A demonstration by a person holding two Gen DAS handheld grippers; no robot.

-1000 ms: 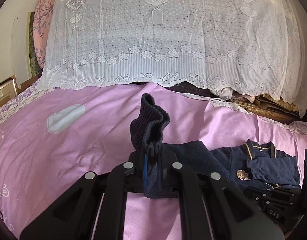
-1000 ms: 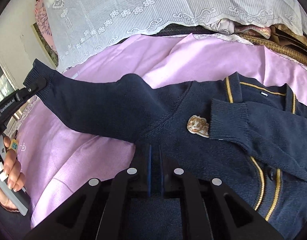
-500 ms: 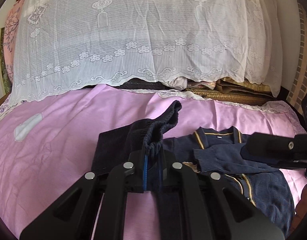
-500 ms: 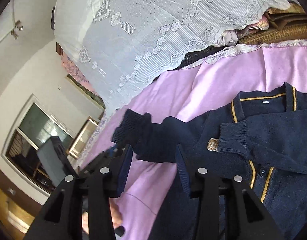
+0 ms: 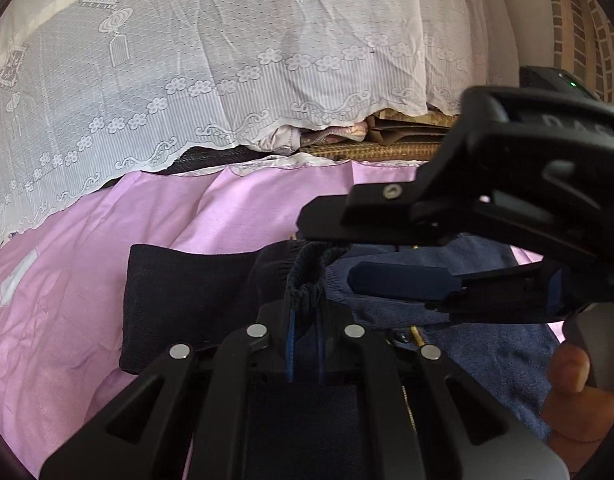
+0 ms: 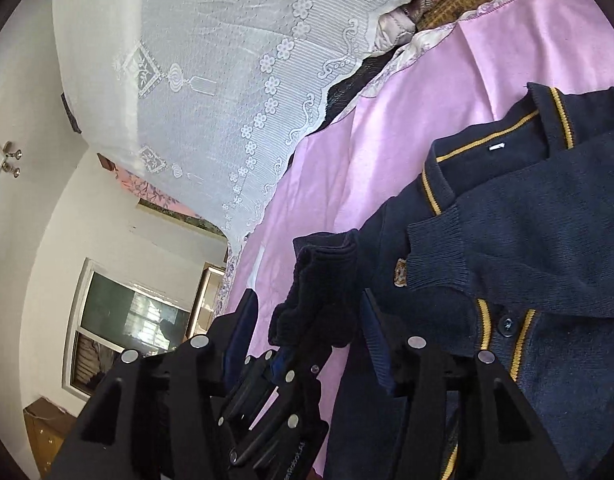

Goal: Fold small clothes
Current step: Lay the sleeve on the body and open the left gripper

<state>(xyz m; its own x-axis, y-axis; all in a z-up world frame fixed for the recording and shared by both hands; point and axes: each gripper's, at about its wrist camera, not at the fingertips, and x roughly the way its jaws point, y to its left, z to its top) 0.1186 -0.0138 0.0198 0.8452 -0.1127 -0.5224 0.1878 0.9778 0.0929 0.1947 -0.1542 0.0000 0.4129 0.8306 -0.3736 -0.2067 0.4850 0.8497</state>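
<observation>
A small navy cardigan [image 6: 519, 280] with yellow trim and a chest badge [image 6: 400, 272] lies on the pink sheet [image 6: 387, 140]. Its right sleeve lies folded across the chest. My left gripper [image 5: 305, 320] is shut on the ribbed cuff [image 5: 307, 276] of the left sleeve [image 5: 187, 300] and holds it over the cardigan's body. It shows in the right wrist view [image 6: 283, 360] with the cuff [image 6: 323, 280] in it. My right gripper [image 6: 307, 320] is open, its fingers either side of that cuff, and shows at the right in the left wrist view [image 5: 375, 248].
A white lace cover [image 5: 187, 60] drapes over a pile at the back of the bed. Folded textiles [image 5: 347, 132] peek out beneath it. A window [image 6: 131, 320] and a wooden cabinet [image 6: 43, 432] stand beyond the bed's left side.
My left gripper has carried the sleeve cuff rightward over the cardigan's body. My right gripper has opened, let go of the cardigan, lifted and rolled, and now sits around the cuff.
</observation>
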